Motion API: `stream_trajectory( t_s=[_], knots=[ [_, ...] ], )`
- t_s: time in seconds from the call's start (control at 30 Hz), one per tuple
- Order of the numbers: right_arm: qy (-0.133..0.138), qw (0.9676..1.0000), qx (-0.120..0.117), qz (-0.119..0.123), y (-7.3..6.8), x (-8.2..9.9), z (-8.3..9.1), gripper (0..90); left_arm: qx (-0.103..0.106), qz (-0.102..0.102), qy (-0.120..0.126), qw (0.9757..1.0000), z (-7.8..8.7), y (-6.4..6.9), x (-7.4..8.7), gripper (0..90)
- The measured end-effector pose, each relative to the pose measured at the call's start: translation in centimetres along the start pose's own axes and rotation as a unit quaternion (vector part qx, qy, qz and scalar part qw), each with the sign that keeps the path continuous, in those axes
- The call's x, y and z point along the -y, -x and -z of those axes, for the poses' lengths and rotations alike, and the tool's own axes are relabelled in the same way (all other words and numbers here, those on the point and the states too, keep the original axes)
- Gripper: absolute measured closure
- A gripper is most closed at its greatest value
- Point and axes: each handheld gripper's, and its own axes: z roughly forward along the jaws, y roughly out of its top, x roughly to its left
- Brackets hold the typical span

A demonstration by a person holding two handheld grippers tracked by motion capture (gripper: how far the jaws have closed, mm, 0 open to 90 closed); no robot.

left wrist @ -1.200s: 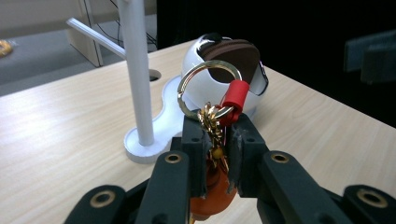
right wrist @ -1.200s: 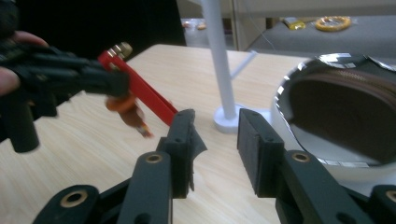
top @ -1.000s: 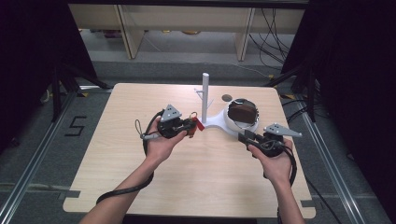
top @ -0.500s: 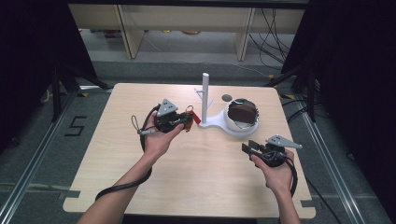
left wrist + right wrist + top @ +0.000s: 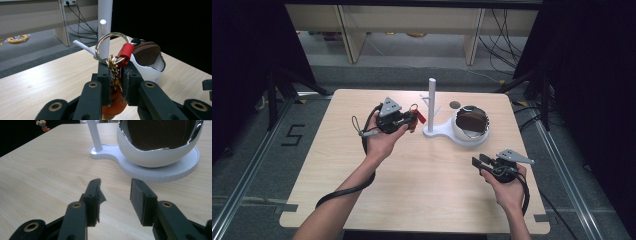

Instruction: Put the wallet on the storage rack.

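Above the middle of the table, toward its far edge, the left gripper (image 5: 408, 121) was clamped on a keychain (image 5: 113, 53), its gold ring and red tag raised just beside the white stand's post (image 5: 431, 102). Near the right edge, the right gripper (image 5: 115, 195) stood part open, its jaws having just widened with nothing between them, pointing at the stand's white bowl (image 5: 160, 152).

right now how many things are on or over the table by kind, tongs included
black two-jaw tongs: 2
gold key ring with red tag and charms: 1
white plastic stand with upright peg post: 1
white round bowl with brown lining: 1
total: 5
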Motion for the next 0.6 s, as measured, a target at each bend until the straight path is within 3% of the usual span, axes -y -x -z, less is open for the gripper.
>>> stream_trajectory(
  t_s=[0.03,0.07,0.1,0.13,0.2,0.23,0.43,0.47,0.5,0.57,0.6],
  knots=[
    [0.002,1.0,-0.002,0.002,0.0,0.0,0.0,60.9,-0.001,-0.001,-0.001,1.0,-0.1,-0.1,-0.1,78.0],
    [0.005,0.9998,0.0,0.019,0.3,0.0,-0.1,60.8,-0.001,0.0,-0.001,1.0,-0.2,-0.1,-0.2,78.0],
    [0.004,0.9999,-0.007,0.01,0.2,0.0,-0.2,60.8,-0.002,0.0,-0.001,1.0,-0.3,-0.2,-0.3,78.0],
    [0.006,0.9998,-0.004,0.02,0.4,0.0,-0.2,60.8,-0.002,-0.001,-0.001,1.0,-0.4,-0.2,-0.4,78.0],
    [0.0,1.0,-0.004,-0.002,0.0,0.1,-0.1,60.8,-0.002,-0.001,-0.001,1.0,-0.6,-0.3,-0.6,78.0],
    [0.005,0.9999,-0.006,0.016,0.3,0.0,-0.2,60.8,-0.002,0.0,-0.002,1.0,-0.7,-0.3,-0.8,78.0],
    [0.005,1.0,0.0,0.005,0.2,0.0,0.0,60.8,0.0,0.0,-0.001,1.0,-1.2,-0.3,-1.0,78.0],
    [0.01,0.9997,0.004,0.022,0.4,0.0,0.0,60.8,0.0,0.0,0.0,1.0,-1.3,-0.4,-1.1,78.0],
    [-0.003,1.0,0.002,-0.006,0.1,0.1,0.2,60.8,0.0,-0.002,-0.002,1.0,-1.3,-0.4,-1.1,78.0],
    [0.0,1.0,0.0,-0.009,0.1,0.1,0.2,60.8,0.0,-0.007,-0.001,1.0,-1.4,-0.5,-1.2,78.0],
    [0.009,0.9999,0.002,0.012,0.4,0.1,0.1,60.7,0.0,-0.007,0.0,1.0,-1.5,-0.5,-1.2,77.9]
  ],
)
